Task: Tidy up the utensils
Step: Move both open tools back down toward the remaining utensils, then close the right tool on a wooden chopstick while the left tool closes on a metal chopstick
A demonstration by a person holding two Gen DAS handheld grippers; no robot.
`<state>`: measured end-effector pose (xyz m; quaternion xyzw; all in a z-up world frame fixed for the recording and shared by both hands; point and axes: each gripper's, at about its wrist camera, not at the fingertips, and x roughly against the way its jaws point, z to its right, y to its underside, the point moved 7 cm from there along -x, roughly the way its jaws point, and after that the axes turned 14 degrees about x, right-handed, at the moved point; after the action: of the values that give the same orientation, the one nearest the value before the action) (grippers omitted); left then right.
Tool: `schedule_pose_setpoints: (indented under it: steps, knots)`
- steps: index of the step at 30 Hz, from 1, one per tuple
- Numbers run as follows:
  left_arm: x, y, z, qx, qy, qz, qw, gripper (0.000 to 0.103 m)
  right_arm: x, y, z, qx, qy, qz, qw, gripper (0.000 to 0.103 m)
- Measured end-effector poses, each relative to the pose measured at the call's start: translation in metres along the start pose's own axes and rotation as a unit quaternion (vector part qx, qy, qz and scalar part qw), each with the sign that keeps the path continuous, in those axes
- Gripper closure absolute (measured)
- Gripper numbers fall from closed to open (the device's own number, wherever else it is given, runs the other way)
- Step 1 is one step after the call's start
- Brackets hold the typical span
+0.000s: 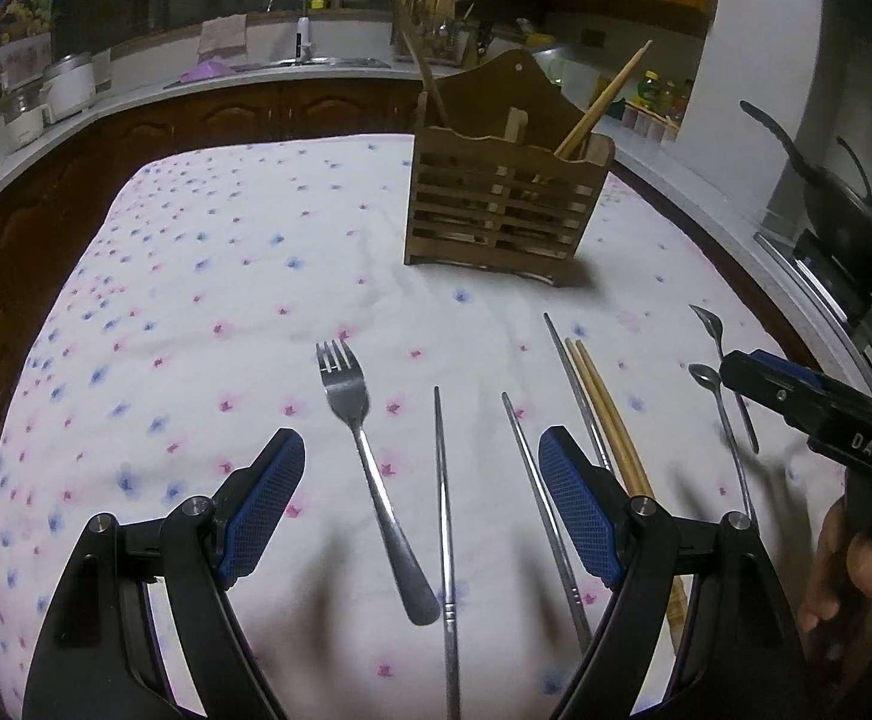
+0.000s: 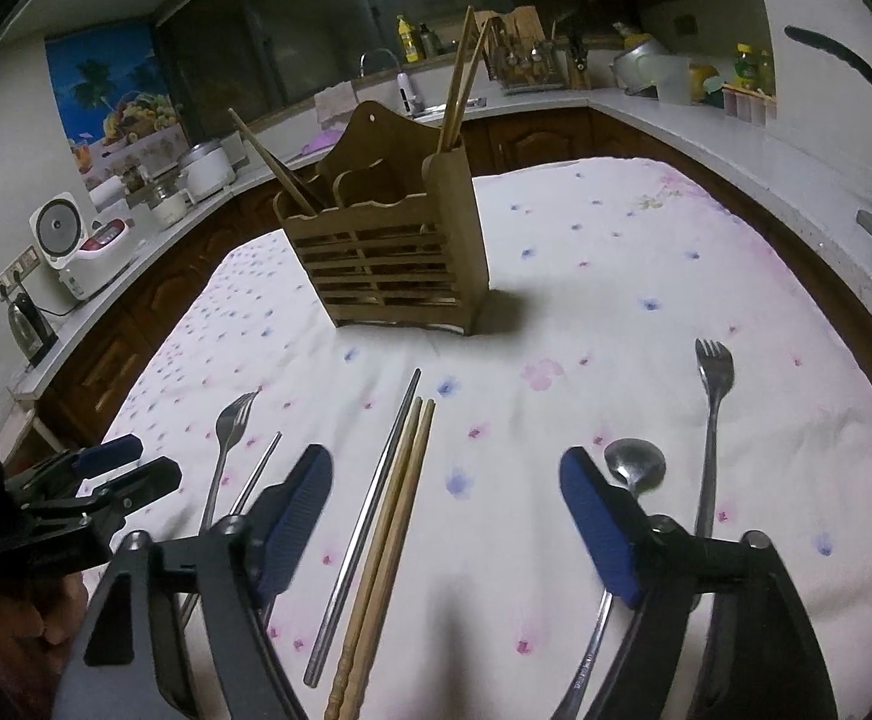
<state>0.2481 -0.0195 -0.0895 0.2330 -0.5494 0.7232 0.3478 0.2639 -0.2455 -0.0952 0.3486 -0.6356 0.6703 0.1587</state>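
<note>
In front of the wooden caddy (image 1: 505,198): fork (image 1: 370,468), wooden chopsticks (image 2: 385,546), spoon (image 2: 631,471) are lying loose on the tabletop.
Tongs: you are holding left tongs (image 1: 421,510) and right tongs (image 2: 445,525) spread, gripping nothing.
Risk: thin, flat utensils are likely slipping or scattering neighbours.

A home kitchen at night. A pale countertop (image 2: 676,114) over dark wooden cabinets (image 1: 238,114) wraps around the room, carrying a sink with a curved faucet (image 1: 288,0), a rice cooker (image 2: 76,246), a kettle (image 2: 28,324), a dish rack (image 2: 523,63) and bottles. A black pan (image 1: 844,210) sits on a stove.
</note>
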Motion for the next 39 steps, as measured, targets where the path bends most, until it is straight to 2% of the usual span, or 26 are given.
schedule_pose_setpoints:
  steps: [3, 9, 11, 14, 18, 20, 26, 33, 38, 39]
  knots:
    - [-0.004, -0.002, -0.003, -0.004, 0.0, -0.007, 1.0, 0.022, -0.008, 0.001, -0.002, -0.002, -0.006, -0.009, 1.0, 0.03]
    - [-0.021, -0.001, -0.002, -0.011, 0.006, -0.036, 0.9993, 0.035, -0.028, 0.008, -0.006, -0.004, -0.019, -0.036, 0.999, 0.046]
    - [-0.029, 0.001, 0.0, -0.017, 0.007, -0.047, 0.9987, 0.045, -0.035, 0.008, -0.008, -0.002, -0.023, -0.043, 0.999, 0.054]
    - [-0.043, 0.006, 0.005, -0.031, 0.005, -0.068, 0.9972, 0.056, -0.046, 0.006, -0.009, 0.003, -0.026, -0.051, 0.998, 0.059]
    - [-0.062, 0.012, 0.011, -0.046, -0.002, -0.098, 0.9941, 0.063, -0.061, 0.0, -0.009, 0.01, -0.027, -0.063, 0.998, 0.065]
    - [-0.071, 0.014, 0.011, -0.048, -0.007, -0.112, 0.9925, 0.068, -0.07, -0.001, -0.008, 0.014, -0.028, -0.072, 0.997, 0.073]
    - [-0.078, 0.009, 0.01, -0.049, -0.008, -0.116, 0.992, 0.07, -0.098, 0.002, -0.01, 0.033, -0.021, -0.106, 0.994, 0.079]
    - [-0.082, 0.005, 0.015, -0.07, -0.018, -0.12, 0.9901, 0.074, -0.108, -0.004, -0.01, 0.056, -0.009, -0.109, 0.992, 0.082]
    - [-0.086, 0.004, 0.018, -0.084, -0.03, -0.116, 0.9893, 0.097, -0.11, -0.005, -0.013, 0.073, -0.001, -0.112, 0.991, 0.081]
    - [-0.086, 0.004, 0.018, -0.085, -0.031, -0.115, 0.9893, 0.097, -0.11, -0.005, -0.014, 0.077, 0.001, -0.112, 0.991, 0.082]
